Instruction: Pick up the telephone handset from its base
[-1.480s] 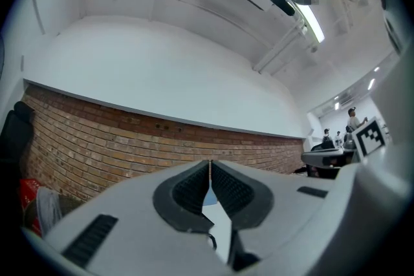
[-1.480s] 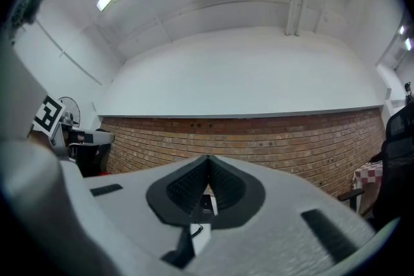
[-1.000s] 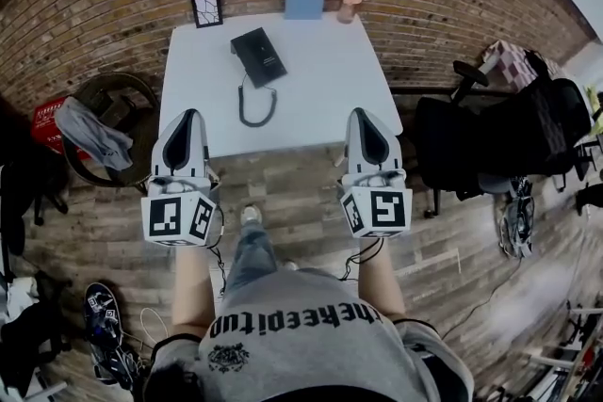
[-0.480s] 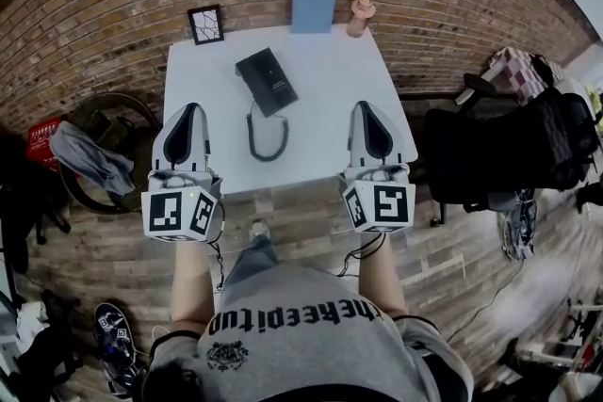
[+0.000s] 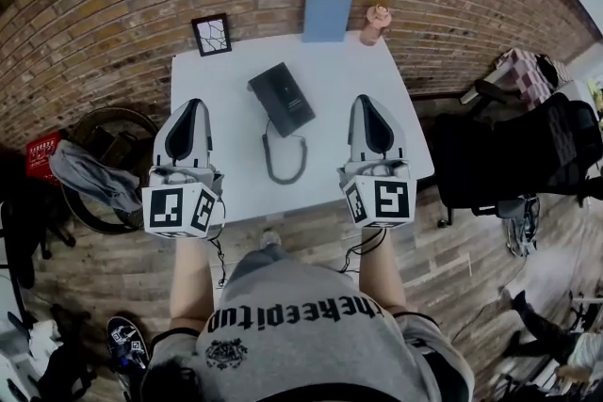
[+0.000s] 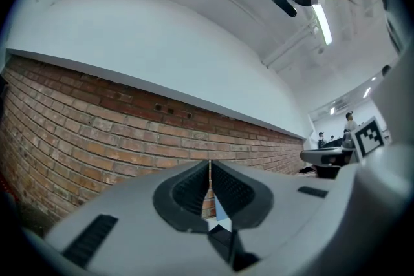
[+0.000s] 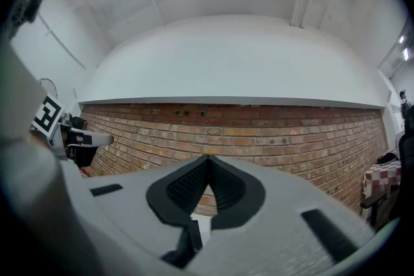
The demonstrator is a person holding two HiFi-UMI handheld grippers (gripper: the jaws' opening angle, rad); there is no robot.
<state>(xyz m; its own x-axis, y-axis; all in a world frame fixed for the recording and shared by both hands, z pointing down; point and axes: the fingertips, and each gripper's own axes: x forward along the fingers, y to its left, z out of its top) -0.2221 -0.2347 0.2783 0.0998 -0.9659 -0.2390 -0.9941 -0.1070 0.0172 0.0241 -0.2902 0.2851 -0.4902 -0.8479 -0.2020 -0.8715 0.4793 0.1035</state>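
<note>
Left tool (image 5: 194, 103) and right tool (image 5: 364, 100) both closed, empty — over white counter (image 5: 221, 179), black telephone (image 5: 282, 98) between them, untouched.

The person's grey cotton shirt (image 5: 311, 348) carries one line of black lettering (image 5: 295, 318) across the chest, seen upside down in the head view. It seems to read "thekeepitup". A small dark emblem (image 5: 229, 356) below it is too small to read. The two white cubes (image 5: 183, 210) (image 5: 379, 202) bear black-and-white square marker patterns, not letters. No other print is legible.
</note>
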